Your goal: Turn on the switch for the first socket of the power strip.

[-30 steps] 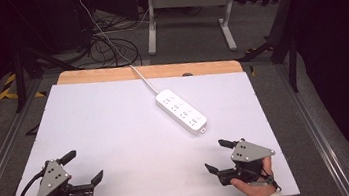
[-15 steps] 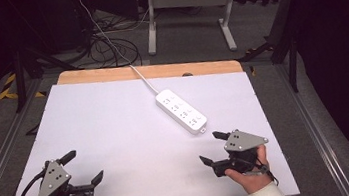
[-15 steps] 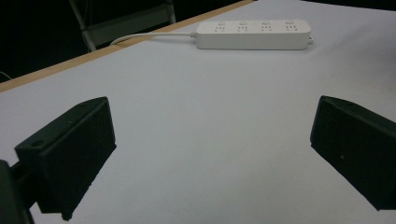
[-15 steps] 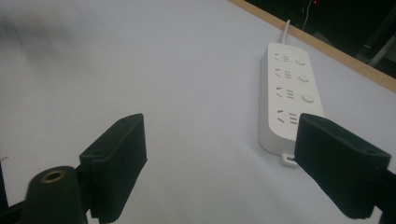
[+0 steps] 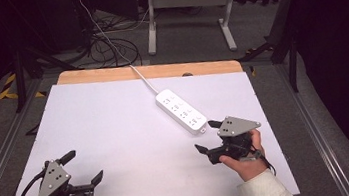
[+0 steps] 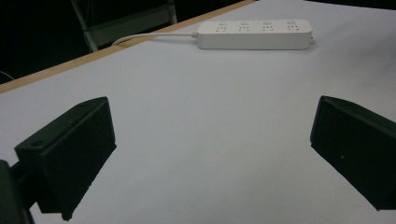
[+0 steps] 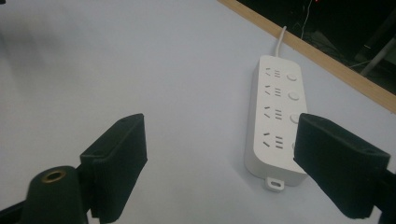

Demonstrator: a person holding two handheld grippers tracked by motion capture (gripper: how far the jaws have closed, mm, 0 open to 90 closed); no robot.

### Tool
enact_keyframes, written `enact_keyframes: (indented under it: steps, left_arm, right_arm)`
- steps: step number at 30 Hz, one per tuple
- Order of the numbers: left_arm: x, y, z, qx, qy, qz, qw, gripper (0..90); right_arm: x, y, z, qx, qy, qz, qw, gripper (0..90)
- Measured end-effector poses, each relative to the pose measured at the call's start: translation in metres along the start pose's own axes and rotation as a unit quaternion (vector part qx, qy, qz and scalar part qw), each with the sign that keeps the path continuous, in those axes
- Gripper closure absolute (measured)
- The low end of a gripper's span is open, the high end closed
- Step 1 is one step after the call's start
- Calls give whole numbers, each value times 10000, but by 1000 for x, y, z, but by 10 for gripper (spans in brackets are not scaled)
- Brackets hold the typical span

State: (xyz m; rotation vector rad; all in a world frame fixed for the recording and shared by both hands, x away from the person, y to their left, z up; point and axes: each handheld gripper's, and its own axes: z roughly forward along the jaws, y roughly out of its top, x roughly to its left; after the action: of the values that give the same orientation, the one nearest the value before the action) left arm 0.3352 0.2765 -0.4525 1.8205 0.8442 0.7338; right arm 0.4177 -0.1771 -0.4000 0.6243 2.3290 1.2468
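Power strip [image 5: 181,111] lay mid-bench [image 5: 116,130], right hand-held gripper [image 5: 206,137] spread just beside its near end, left hand-held gripper [image 5: 84,165] spread well away; right gripper view caught the strip's mounting tab [image 7: 275,184].

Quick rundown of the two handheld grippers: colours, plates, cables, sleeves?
Both match: the left gripper and the right gripper have black bodies, two blocky black jaws and a grey three-cornered top plate with dark dots. A black cable loops from the left one. Each hand shows a white sleeve cuff.
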Motion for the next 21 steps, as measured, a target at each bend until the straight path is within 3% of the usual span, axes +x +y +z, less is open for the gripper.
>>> enact_keyframes:
  steps: [7,10,12,14,16,21]
  left_arm:
    - [1,-1,0,1,-22,-15,10000,7]
    - [1,-1,0,12,-19,12,10000,7]
    - [0,-1,0,14,-13,4,10000,7]
    - [1,-1,-1,20,1,20,10000,7]
    - [1,-2,-2,25,13,-13,10000,7]
    - [1,-3,-4,16,53,-63,10000,6]
  right_arm:
    - [-3,9,2,-32,-68,-87,9999,178]
    - [-4,13,4,-66,-24,16,10000,193]
    - [-7,18,7,-8,-108,253,9996,271]
    - [-9,20,8,-22,-93,316,9995,305]
    - [-13,27,12,-18,-179,477,9987,493]
    - [-21,36,15,-10,-85,518,9986,548]
